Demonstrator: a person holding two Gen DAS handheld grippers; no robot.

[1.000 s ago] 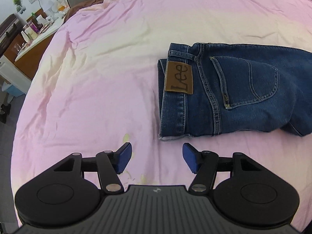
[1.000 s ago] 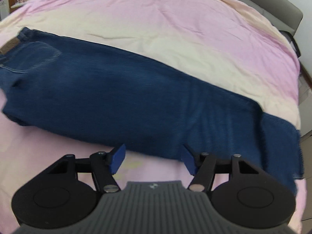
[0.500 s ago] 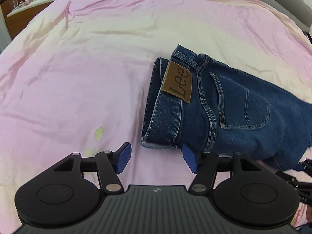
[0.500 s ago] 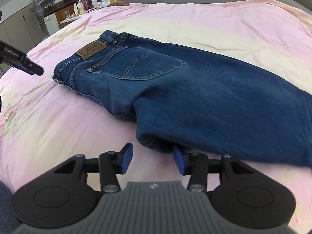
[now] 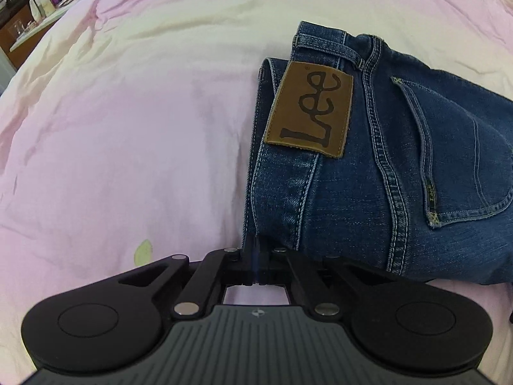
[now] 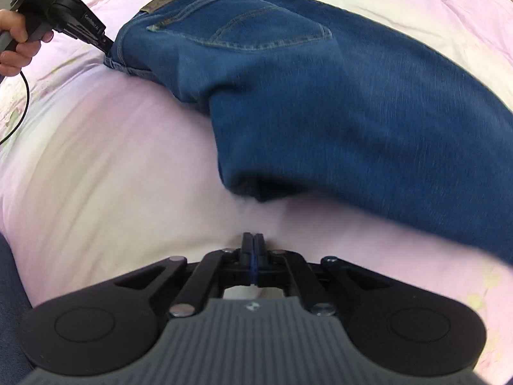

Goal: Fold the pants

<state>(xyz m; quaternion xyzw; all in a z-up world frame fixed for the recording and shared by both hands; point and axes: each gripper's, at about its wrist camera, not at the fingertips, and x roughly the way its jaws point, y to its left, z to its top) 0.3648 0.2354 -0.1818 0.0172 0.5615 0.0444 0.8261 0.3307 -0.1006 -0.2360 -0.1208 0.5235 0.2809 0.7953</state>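
Left wrist view: your left gripper [image 5: 256, 256] fingers clamp the waistband corner of the jeans [image 5: 384, 176], which lie on the pink bed [image 5: 128, 128], legs running off right. Right wrist view: your right gripper [image 6: 253, 253] fingers are together on nothing, near the crotch fold; your left hand [image 6: 14, 41] sits beside the waistband

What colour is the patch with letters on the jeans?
Brown, with dark letters: the leather patch on the blue denim jeans, clearest in the left wrist view.

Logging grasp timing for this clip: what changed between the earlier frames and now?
Both sets of jaws went from open to shut. The left gripper dropped to the near corner of the waistband of the jeans and closed on it. The right gripper swung in toward the crotch fold and closed just short of it, apparently on the bedsheet. The jeans remain flat, not yet folded.
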